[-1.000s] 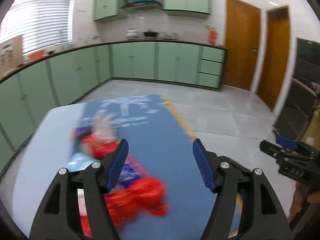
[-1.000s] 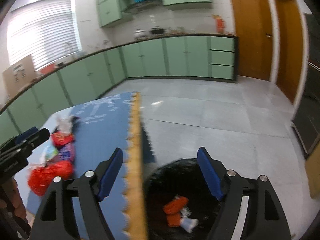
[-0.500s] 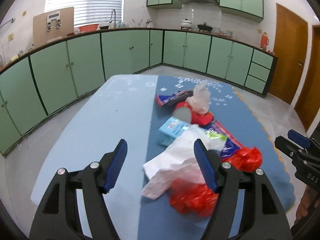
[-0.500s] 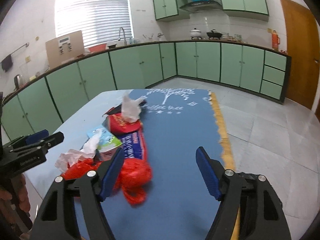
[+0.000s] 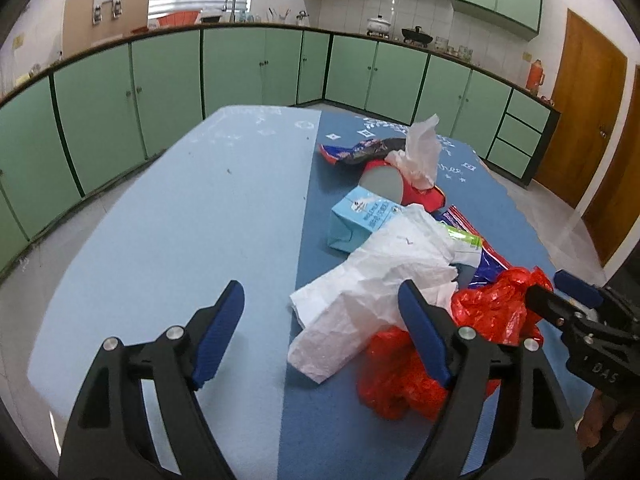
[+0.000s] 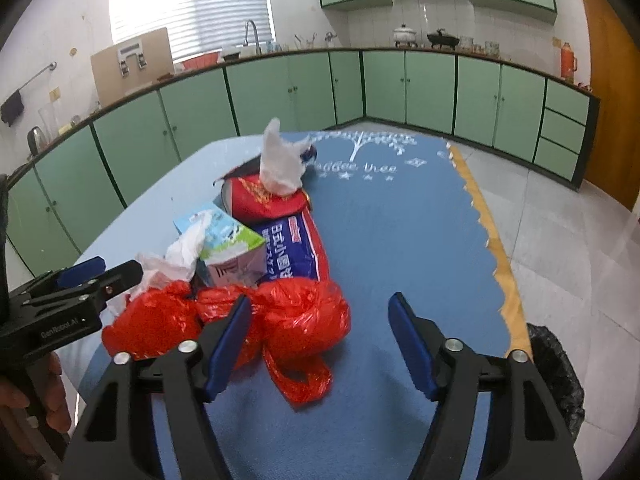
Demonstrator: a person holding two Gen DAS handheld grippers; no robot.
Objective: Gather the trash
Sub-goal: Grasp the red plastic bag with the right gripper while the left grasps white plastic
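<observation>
A heap of trash lies on the blue table mat (image 5: 180, 220). It holds a crumpled white bag (image 5: 380, 280), a red plastic bag (image 6: 296, 320), a light blue carton (image 5: 360, 216), a blue snack packet (image 6: 292, 248) and a red pouch (image 6: 264, 200) with a tissue (image 6: 280, 160) on top. My left gripper (image 5: 320, 336) hovers at the heap's left side with its jaws opening. The white bag's edge lies loose by its right finger. My right gripper (image 6: 320, 344) is closing over the red bag's right end (image 6: 320, 312), with no pad pressing on it.
A black bin bag (image 6: 556, 368) stands off the table's right edge, beside the mat's yellow scalloped border (image 6: 496, 248). Green cabinets (image 5: 160, 88) ring the room. A dark wrapper (image 5: 360, 150) lies at the far end of the heap. A hand (image 6: 24, 392) holds the left gripper.
Both views have swung from the floor and bin onto the table's trash heap, and both grippers have come down closer to it. The left jaws have widened and the right jaws have narrowed.
</observation>
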